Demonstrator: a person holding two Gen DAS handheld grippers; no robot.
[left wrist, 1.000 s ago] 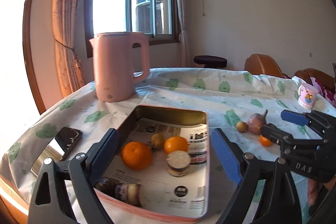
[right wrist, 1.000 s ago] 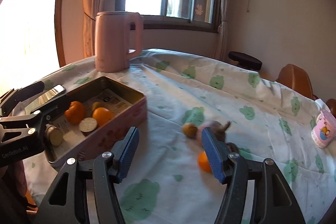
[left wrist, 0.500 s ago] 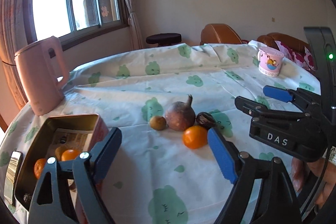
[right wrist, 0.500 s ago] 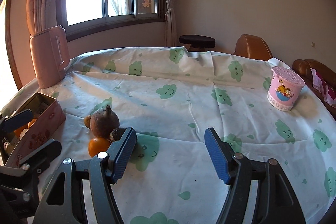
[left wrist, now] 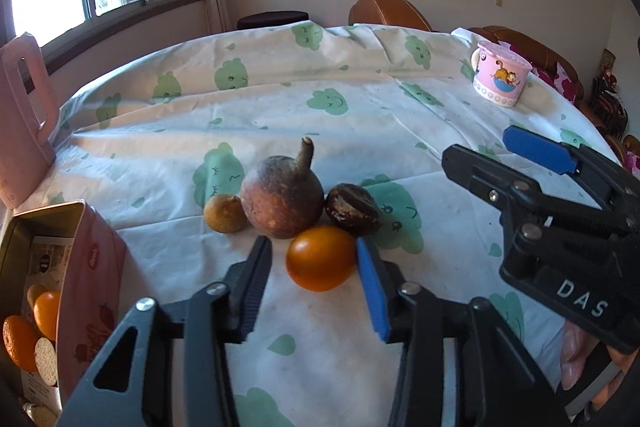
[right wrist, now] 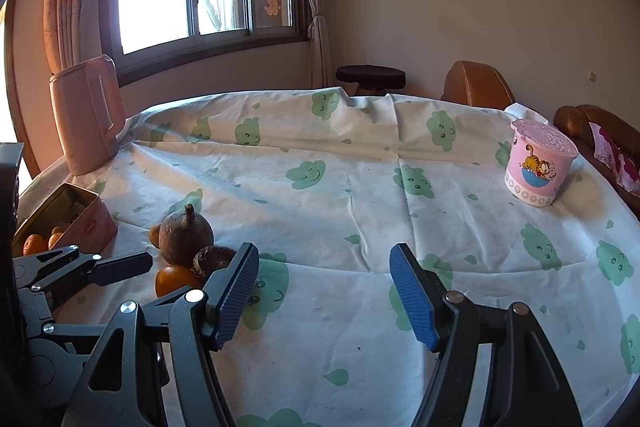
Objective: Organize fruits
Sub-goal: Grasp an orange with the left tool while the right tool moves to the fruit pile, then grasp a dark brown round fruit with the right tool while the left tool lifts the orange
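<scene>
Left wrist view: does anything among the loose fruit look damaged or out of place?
The dark fruit beside the orange looks shrivelled, with a pale scuffed patch on its skin. Nothing is spilled or toppled; four fruits lie loose on the tablecloth, outside the tin.

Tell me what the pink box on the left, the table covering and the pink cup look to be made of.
Pink box: likely tin; the inner wall reflects a brassy metallic sheen, the outside is painted pink.
Table covering: seems thin cloth or plastic sheet; matte, with fold creases and printed green clouds.
Pink cup: probably plastic; smooth, slightly glossy, with a printed cartoon cat and moulded ridged lid.
</scene>
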